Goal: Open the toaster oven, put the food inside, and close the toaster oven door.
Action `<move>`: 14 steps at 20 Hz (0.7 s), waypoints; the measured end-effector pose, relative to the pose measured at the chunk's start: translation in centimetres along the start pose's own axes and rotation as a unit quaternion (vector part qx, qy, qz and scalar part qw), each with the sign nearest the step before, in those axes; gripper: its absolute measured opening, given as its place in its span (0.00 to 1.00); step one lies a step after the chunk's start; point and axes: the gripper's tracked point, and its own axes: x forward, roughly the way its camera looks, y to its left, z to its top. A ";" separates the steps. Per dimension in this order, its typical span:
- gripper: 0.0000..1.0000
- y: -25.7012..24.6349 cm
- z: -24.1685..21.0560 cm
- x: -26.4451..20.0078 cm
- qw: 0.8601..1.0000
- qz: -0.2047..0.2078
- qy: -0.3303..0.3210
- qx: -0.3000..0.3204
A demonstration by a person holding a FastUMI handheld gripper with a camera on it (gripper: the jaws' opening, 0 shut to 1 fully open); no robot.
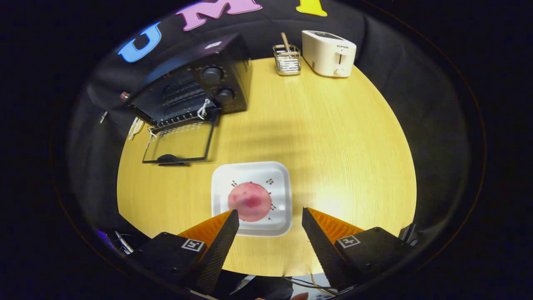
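Observation:
A round pink slice of food (249,201) lies on a white square plate (275,175) on the yellow wooden table. My gripper (270,214) hovers open above the near side of the plate, its fingers wide apart with nothing between them; the food sits just ahead of the left finger. Beyond the plate to the left stands the black toaster oven (195,89) with two knobs. Its glass door (177,143) lies folded down flat toward me, showing the rack inside.
A white pop-up toaster (329,53) stands at the far side of the table (341,137), with a small wire basket (287,60) holding a wooden utensil beside it. Cables lie near the table's front edge under the fingers.

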 end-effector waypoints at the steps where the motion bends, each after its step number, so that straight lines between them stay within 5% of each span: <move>1: 0.99 -0.9 0.0 0.8 1.000 -0.001 0.015 0.005; 7: 0.97 -2.1 -0.3 5.0 0.998 0.009 0.066 0.003; 11: 0.67 -1.8 -0.9 7.4 0.996 0.013 0.089 -0.017; 12: 0.45 -2.0 -1.5 7.7 0.994 0.008 0.104 -0.021; 14: 0.16 -1.9 -2.0 8.8 0.994 0.018 0.109 -0.014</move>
